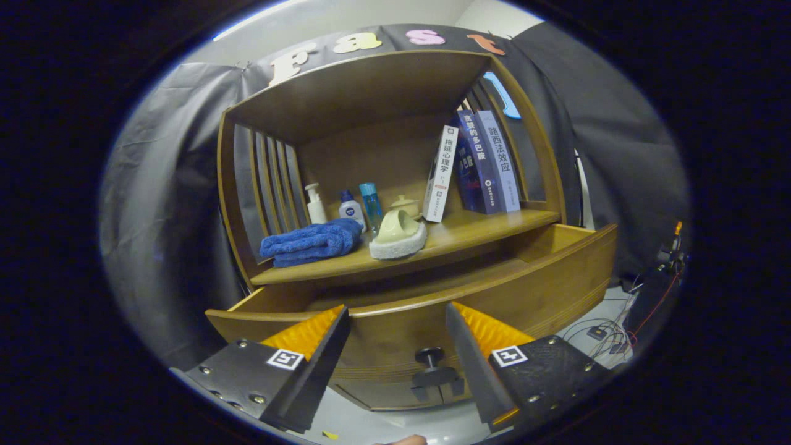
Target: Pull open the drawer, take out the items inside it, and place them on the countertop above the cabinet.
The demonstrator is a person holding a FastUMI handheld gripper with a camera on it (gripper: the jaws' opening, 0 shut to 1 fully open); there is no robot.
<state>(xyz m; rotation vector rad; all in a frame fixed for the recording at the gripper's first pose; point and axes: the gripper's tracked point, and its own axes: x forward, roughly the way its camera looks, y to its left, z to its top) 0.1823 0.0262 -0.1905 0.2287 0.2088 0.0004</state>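
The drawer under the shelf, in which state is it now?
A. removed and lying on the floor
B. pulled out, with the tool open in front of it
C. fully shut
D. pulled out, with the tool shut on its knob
B. The drawer stands out from the cabinet below the countertop, and the tool is open, its fingers spread apart and holding nothing, the knob seen between them.

Three books (474,165) leaned right of a pump bottle (316,204); cables (609,330), perhaps chargers, lay farther right, lower.
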